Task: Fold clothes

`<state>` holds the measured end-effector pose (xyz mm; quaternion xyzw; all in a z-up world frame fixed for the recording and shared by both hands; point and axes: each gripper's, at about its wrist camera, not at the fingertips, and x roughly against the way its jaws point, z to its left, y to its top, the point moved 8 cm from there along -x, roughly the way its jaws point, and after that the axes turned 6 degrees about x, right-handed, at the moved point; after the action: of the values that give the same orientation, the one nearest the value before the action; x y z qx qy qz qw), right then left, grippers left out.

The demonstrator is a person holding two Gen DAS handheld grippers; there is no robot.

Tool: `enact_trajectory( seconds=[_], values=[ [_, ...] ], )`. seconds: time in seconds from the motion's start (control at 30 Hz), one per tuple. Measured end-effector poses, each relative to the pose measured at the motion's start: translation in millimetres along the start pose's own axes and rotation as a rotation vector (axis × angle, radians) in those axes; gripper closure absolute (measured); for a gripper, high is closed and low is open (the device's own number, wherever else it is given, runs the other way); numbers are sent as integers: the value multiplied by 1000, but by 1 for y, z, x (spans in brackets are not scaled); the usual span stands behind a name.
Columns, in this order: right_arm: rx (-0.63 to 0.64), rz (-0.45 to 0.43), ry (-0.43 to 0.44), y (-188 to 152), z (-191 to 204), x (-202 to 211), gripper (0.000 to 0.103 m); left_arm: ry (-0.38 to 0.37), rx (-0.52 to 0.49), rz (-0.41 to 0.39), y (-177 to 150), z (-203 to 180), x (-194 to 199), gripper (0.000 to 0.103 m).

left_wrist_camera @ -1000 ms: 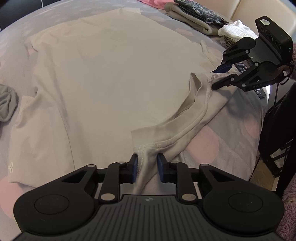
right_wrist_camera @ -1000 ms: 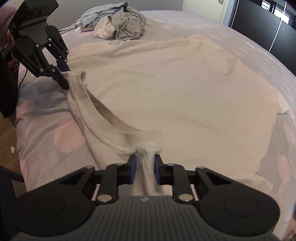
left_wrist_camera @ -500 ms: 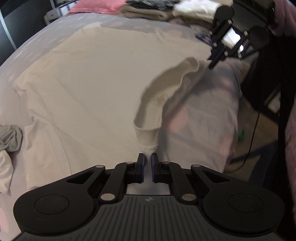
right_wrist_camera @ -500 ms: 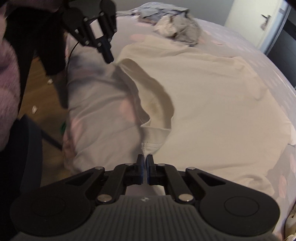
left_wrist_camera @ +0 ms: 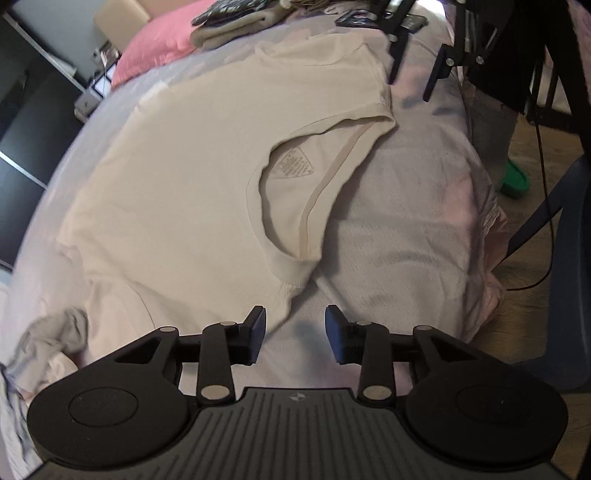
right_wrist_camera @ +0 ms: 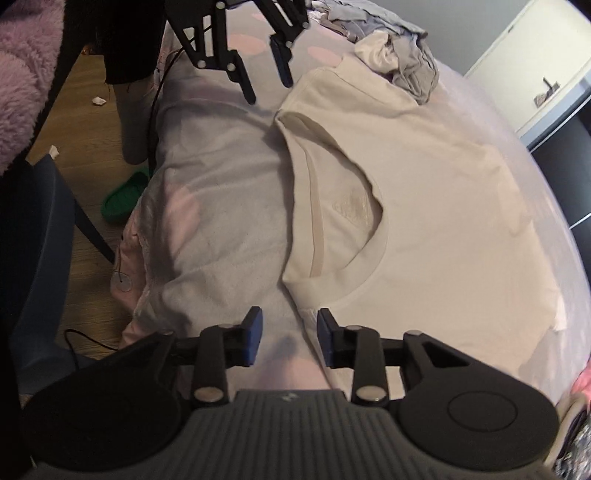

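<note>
- One cream T-shirt [left_wrist_camera: 177, 177] is seen spread flat on the bed [left_wrist_camera: 399, 229], its neckline toward the bed's edge and a printed label showing inside the collar
- Two grippers are counted: the left gripper [left_wrist_camera: 295, 334] and the right gripper [right_wrist_camera: 287, 339], each hanging over one shoulder end of the neckline
- The left gripper's jaws have just been opening; they stand partly apart with nothing gripped, and the shirt's shoulder corner lies just ahead of the left-hand pad, below it on the cover
- The right gripper's jaws have likewise just been opening; nothing is pinched, and the shirt's edge passes under the right-hand pad, though contact cannot be made out for certain
- One loose heap of grey and white clothes [right_wrist_camera: 402, 62] is seen past the shirt's far end
- One folded stack [left_wrist_camera: 240, 26] lies near one pink pillow [left_wrist_camera: 155, 48]
- One green slipper [right_wrist_camera: 123, 197] is on the wooden floor beside the bed
</note>
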<state>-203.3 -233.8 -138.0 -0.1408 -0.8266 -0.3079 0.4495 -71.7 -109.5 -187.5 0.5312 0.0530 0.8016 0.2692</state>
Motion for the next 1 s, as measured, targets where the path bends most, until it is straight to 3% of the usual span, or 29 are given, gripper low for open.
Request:
enact_trajectory(
  seconds=[0.2,0.33,0.43,0.57,0.77,0.83,0.87,1.0],
  values=[
    [118,75,-94,-6,6,-16,64,165,-190,58,-12,-3,-21,69],
    [150,91,-122,-11,2,-21,58,294,-260,94,-26,13,-32,68],
    [194,105,-140,-15,0,-24,55,347,-317,124,-35,20,-39,60],
    [206,131,-170,-24,-8,-25,55,434,-450,123,-37,19,-50,59],
    [248,232,-281,-50,-22,-31,55,524,-539,115,-33,27,-72,57],
    [273,233,-293,-51,-21,-33,55,554,-534,127,-29,33,-80,65],
    [285,231,-296,-51,-20,-34,55,551,-524,145,-28,34,-83,75],
    [330,215,-319,-51,-17,-37,62,529,-473,181,-26,35,-82,91]
  ],
)
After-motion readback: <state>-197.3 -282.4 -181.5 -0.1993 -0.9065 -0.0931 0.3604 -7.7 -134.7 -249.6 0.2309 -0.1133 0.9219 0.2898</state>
